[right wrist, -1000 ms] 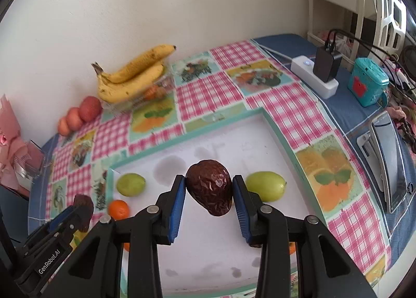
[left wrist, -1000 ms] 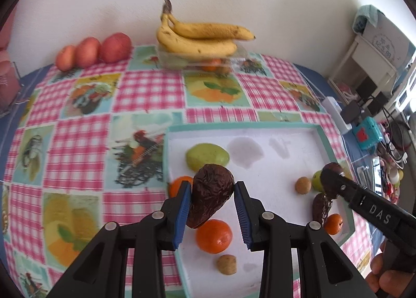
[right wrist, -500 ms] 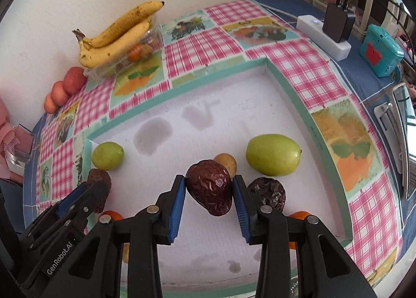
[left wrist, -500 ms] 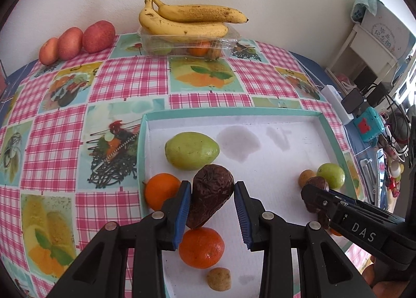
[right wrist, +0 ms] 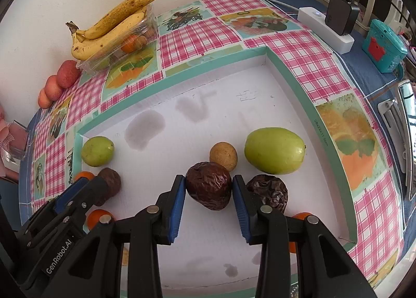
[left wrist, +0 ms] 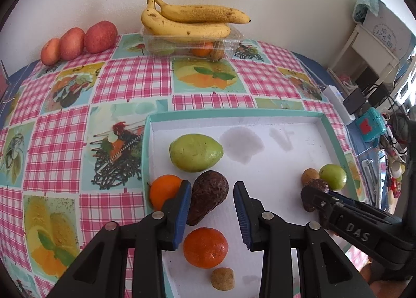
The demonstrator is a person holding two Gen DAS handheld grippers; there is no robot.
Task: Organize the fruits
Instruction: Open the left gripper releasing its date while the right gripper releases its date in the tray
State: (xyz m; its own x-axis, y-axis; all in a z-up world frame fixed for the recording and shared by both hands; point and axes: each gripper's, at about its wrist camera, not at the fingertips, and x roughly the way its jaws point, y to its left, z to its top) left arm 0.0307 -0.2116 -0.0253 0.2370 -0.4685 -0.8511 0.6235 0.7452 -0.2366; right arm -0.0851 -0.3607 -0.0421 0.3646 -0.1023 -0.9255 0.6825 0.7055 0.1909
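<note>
Both handheld grippers are over a shallow white tray with a teal rim [left wrist: 322, 121] that lies on a pink checked tablecloth with fruit pictures [left wrist: 132, 82]. The left gripper [left wrist: 212, 209] has a dark brown wrinkled date-like fruit [left wrist: 208, 195] between its blue pads; the left pad presses on the fruit, but a gap shows at the right pad, so I cannot tell whether the grip is firm. This fruit sits at the tray's left end, just beside a large green oval fruit [left wrist: 195, 151], an orange tangerine by the rim [left wrist: 164, 190] and a second orange tangerine [left wrist: 205, 247] nearer the camera, with a small tan round fruit [left wrist: 222, 278] beyond that. The right gripper [right wrist: 209, 195] has its blue pads closed against both sides of a second dark brown wrinkled fruit [right wrist: 209, 188], low over the tray floor; whether it touches the floor cannot be told. Just beside it lie a third dark wrinkled fruit [right wrist: 269, 192], a small tan round fruit at the right end [right wrist: 223, 156] and a pale green oval fruit [right wrist: 274, 150]. Against the wall, well apart from the tray, two spotted yellow bananas [left wrist: 187, 20] rest on a clear plastic punnet [left wrist: 189, 43], with three red-orange round fruits [left wrist: 78, 41] in a row to its left
</note>
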